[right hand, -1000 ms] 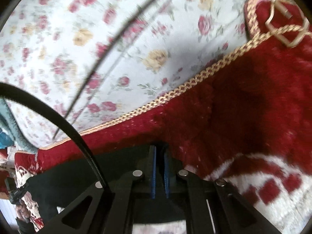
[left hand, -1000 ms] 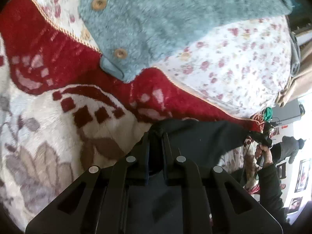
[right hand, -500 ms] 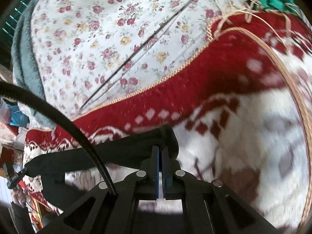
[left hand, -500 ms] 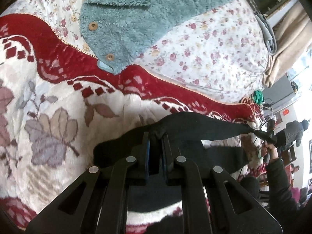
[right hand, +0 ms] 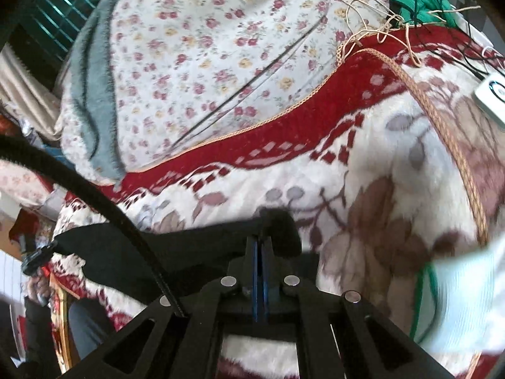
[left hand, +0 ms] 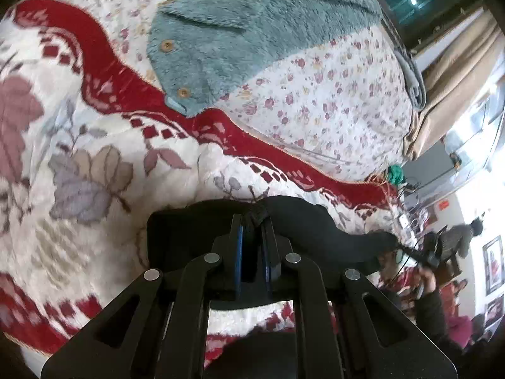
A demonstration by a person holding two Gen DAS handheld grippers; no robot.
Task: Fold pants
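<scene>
Pinching a bunched fold of the black fabric pants (left hand: 303, 224), the left gripper (left hand: 251, 221) has its blue-lined fingers (left hand: 239, 252) drawn in on the cloth, with a thick wad of it between them. In the left wrist view the pants hang as a dark band just above the plush cream blanket with red border and leaf pattern (left hand: 94, 158), running off to the right toward the person's other hand (left hand: 424, 279), where the far end is held. Beyond the blanket lies a white bedsheet printed with small roses (left hand: 331, 94), and on it rests a fuzzy teal fleece garment with round wooden buttons (left hand: 252, 31). A beige curtain (left hand: 454, 85) hangs at the right edge.

From the right wrist view, the right gripper (right hand: 259, 246) has its fingers (right hand: 252, 271) pressed nearly together on a corner of the same black pants (right hand: 195, 246), which stretch leftward across the cream and red blanket (right hand: 363, 170) toward the other gripper, small at the left edge. A black ribbed cable (right hand: 94, 195) crosses in front of the pants. The rose-print sheet (right hand: 221, 47) fills the upper part, with the grey-teal fleece (right hand: 91, 94) along its left edge. A tangle of tan cord (right hand: 372, 28) and something green (right hand: 419, 0) sit at the blanket's far corner, and a white device (right hand: 490, 93) lies on the right.
</scene>
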